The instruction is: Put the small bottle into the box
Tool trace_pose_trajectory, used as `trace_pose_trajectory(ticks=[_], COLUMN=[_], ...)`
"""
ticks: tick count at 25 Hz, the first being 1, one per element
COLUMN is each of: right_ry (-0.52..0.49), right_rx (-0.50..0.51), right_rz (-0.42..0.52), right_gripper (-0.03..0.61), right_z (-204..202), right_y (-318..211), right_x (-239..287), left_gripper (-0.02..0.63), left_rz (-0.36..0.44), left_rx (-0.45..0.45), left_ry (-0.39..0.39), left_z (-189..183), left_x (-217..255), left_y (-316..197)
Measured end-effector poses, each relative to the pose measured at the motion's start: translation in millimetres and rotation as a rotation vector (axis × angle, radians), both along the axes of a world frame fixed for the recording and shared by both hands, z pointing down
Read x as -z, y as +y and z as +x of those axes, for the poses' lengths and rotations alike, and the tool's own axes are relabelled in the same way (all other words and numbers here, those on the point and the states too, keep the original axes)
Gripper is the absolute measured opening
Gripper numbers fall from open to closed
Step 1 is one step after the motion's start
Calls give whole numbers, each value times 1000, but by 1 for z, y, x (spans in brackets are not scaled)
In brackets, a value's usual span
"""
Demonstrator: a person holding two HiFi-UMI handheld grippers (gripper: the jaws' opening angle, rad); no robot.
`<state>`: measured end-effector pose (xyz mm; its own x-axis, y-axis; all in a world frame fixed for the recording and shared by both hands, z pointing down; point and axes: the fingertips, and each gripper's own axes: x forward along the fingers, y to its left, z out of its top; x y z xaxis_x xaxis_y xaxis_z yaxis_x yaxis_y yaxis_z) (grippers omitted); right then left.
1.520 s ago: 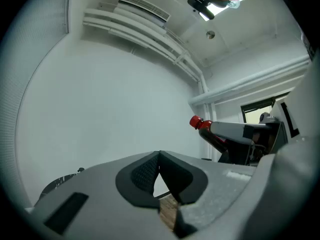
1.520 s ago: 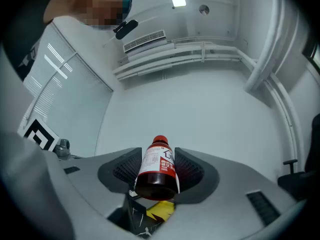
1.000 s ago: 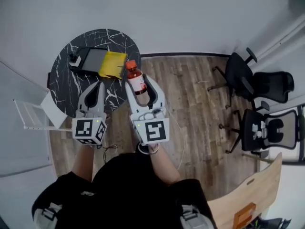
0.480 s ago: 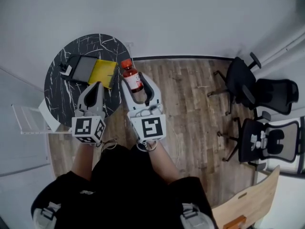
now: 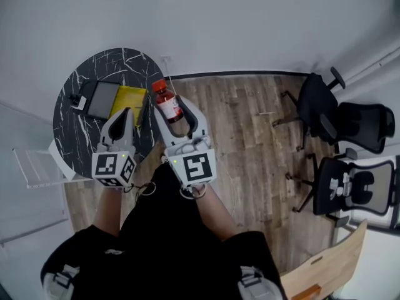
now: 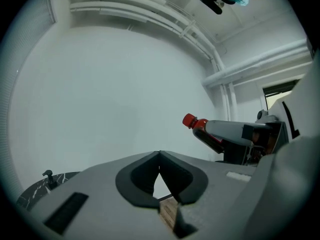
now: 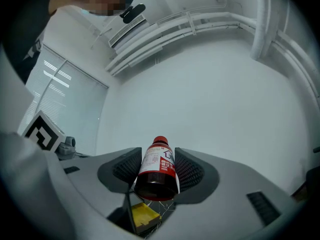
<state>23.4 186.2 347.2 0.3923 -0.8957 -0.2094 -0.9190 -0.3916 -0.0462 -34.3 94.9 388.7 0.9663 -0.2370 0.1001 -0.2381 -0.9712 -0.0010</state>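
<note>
- 1 small bottle (image 5: 167,104) pinched by right gripper (image 7: 157,159); label unreadable.
- Left gripper (image 6: 159,158) pressed together, empty.
- 1 yellow box (image 5: 127,97), bottle's 9 o'clock, partly hidden.

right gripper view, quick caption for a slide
Right gripper clamped on a small red-capped bottle, yellow box visible below it.

The round table (image 5: 70,136), yellow box (image 5: 128,99), left gripper (image 5: 124,114) and right gripper (image 5: 178,114) with its small bottle (image 5: 167,105) all sit further left in frame.
</note>
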Motion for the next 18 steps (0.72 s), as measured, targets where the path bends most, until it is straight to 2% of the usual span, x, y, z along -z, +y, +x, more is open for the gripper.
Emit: trace_pose_trajectory(ticks=[7,8,9,12,13,15,18], right_ry=[5,4,4,8,10,16,21], right_rx=[75,89,103,150,169,207,264], right_rz=[-43,-42,-40,-43,-51,-69,-86], right_gripper=[196,196,196,196,196,196,196], right_z=[47,54,59,70,71,71,70], right_y=[-65,-77,-89,-124,-137,-164,-202], right_x=[-9,-9,-9,-11,-12,-15,-19], left_gripper=[0,0,0,0,-1,0,0], left_rz=[-105,-156,-240,-569,-640,-688,-672], left_rx=[-52,-82,-127,-279,-299,-285,-228], left_ry=[-46,-43,-36,16,42,79,85], left_z=[55,64,72,87,88,87,85], left_x=[-18,-18,-19,-19,-17,-12,-12], left_y=[-54,-62,-68,-86,-96,-125,-166])
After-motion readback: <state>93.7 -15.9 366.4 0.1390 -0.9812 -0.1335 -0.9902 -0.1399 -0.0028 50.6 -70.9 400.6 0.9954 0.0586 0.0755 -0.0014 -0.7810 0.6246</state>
